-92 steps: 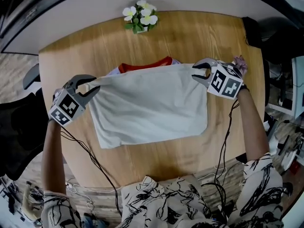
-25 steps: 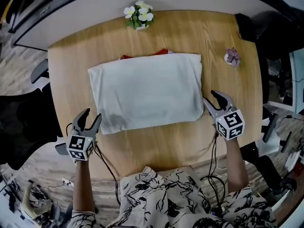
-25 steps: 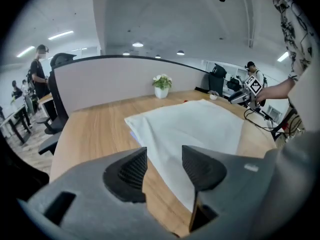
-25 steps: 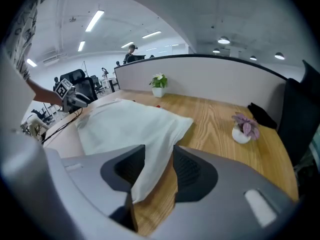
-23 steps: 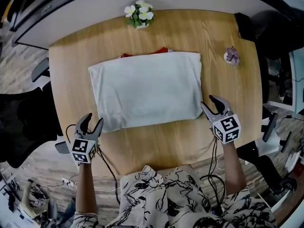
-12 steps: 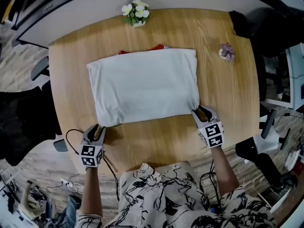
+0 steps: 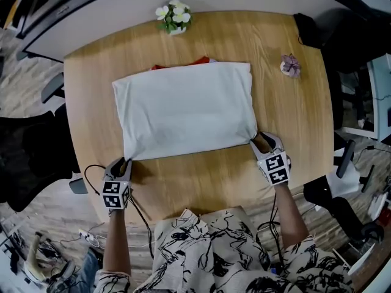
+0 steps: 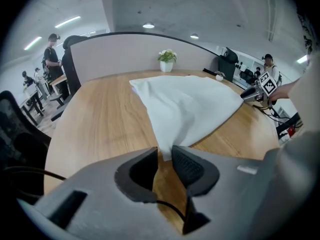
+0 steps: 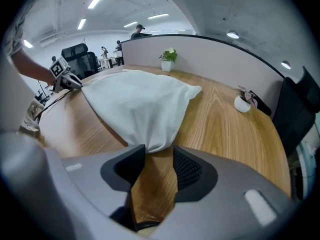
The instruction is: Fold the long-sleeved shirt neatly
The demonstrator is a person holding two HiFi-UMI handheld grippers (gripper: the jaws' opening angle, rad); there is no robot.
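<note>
The white long-sleeved shirt (image 7: 183, 112) was laid folded into a rectangle on the round wooden table (image 7: 201, 182), with a strip of red collar (image 7: 182, 64) showing at its far edge. The left gripper (image 7: 124, 162) was set at the near left corner – its jaws were closing, and the tip of that corner was pinched between them. The right gripper (image 7: 262, 141) was placed at the near right corner; its jaws were opening, and the bunched cloth was seen only at their mouth, not squeezed by the pads. A pot of white flowers (image 7: 173, 17) and a small purple plant (image 7: 289, 66) were left standing beyond the shirt, well apart from it.
</note>
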